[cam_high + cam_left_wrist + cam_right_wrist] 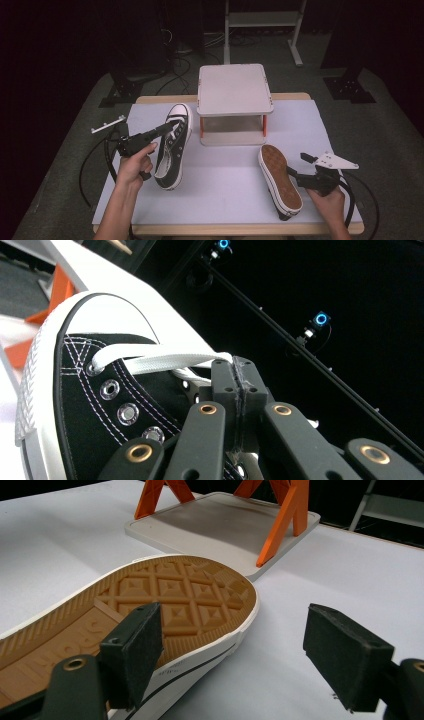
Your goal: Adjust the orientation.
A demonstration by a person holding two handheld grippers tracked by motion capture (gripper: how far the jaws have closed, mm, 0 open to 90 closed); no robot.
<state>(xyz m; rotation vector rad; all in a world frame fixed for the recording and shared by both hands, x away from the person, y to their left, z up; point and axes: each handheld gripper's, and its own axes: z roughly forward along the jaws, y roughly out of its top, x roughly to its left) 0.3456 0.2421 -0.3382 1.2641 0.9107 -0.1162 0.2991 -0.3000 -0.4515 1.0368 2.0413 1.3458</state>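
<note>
A black sneaker with a white toe cap (172, 145) stands upright on the left of the white table (225, 200). My left gripper (167, 128) is shut on its white shoelace (160, 360), which runs taut from the top eyelet of the sneaker (75, 390) into the closed tips of the left gripper (239, 377). A second sneaker (279, 180) lies at the right with its tan sole up. My right gripper (299, 165) stands open just right of it. In the right gripper view the sole (165, 600) sits by one jaw of the right gripper (240, 645), with nothing pinched.
A small two-level stand (234, 90) with orange legs sits at the back middle of the table, its lower tray (215, 525) just beyond the overturned sneaker. Cables trail off both table sides. Dark floor and frame legs surround the table.
</note>
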